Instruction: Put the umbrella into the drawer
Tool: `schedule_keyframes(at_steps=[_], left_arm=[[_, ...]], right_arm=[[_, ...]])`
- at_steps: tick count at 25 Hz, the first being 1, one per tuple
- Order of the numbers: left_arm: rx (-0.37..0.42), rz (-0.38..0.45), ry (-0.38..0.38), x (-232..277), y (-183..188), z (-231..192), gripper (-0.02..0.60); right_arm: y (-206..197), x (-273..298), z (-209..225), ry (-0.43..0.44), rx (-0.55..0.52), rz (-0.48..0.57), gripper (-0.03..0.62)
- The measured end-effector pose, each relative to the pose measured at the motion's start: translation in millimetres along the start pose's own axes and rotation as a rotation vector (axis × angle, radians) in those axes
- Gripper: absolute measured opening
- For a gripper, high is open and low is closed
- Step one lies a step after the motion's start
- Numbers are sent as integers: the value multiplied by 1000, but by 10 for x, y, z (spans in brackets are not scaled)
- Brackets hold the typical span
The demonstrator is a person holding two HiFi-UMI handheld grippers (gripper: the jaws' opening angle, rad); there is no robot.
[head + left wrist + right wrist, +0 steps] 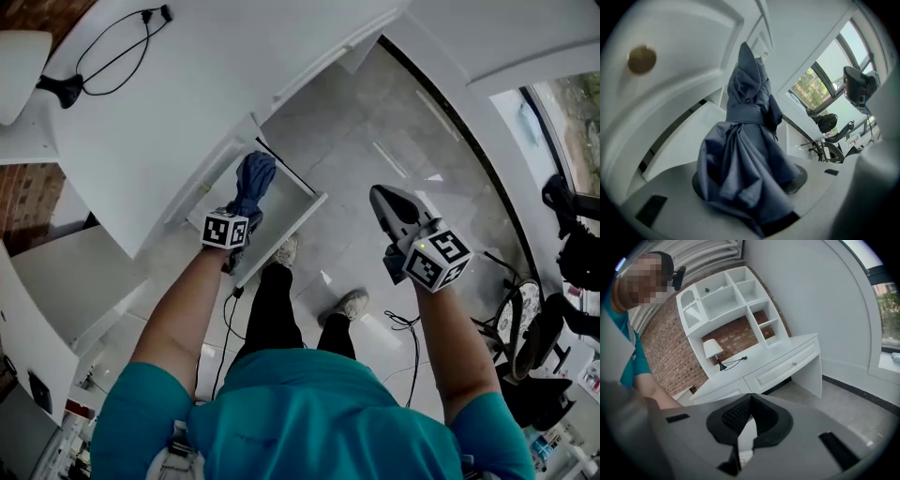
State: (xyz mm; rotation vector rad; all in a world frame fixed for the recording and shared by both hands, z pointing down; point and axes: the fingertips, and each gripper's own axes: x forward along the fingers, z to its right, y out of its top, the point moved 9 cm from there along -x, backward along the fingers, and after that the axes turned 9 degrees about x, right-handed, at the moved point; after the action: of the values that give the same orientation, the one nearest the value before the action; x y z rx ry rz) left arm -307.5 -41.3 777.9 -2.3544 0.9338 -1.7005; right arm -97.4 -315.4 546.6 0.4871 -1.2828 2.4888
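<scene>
In the head view my left gripper (246, 212) is shut on a folded blue umbrella (254, 180), which hangs over the open white drawer (292, 225) of the desk. The left gripper view shows the umbrella's cloth (745, 154) bunched between the jaws, its strapped tip pointing away toward the drawer's inner wall (689, 138). A brown knob (642, 59) sits on a white panel at upper left. My right gripper (382, 199) is held out over the floor to the right of the drawer, jaws shut with nothing between them; its pads (740, 414) meet.
The white desk top (178, 103) carries a black cable (103, 56). The person's shoes (349, 305) stand beside the drawer, with a cord (405, 323) on the floor. Black chair parts (539, 333) stand at right. The right gripper view shows desk (787, 364), lamp (712, 350) and shelves (726, 296).
</scene>
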Motion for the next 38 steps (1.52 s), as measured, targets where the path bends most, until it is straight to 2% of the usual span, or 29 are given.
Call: schedule_keyframes(at_steps=[8,15,20,25,30,38], left_arm=[[-83,-104,46,658,-416,-397,222],[-79,-132,70,962,-506,-608,222],[-70,-135,77,1087,-540,-723,222],[-78,-151,124,1149,-582,-797,229],[-120,-140,119,1198,-648,-841,230],[-107,-98,148,1226,-504,-931,245]], right_arm=[[-350,264,182,6,3,-65,21],[-618,331,424,-23,46,-69,21],[-727,408,452,-28,48,-75,21],[-808,448,383,-17,40,-91,21],[-899,445,343,-19,43,-108,21],[-977,413,312,-21,48,-122,21]])
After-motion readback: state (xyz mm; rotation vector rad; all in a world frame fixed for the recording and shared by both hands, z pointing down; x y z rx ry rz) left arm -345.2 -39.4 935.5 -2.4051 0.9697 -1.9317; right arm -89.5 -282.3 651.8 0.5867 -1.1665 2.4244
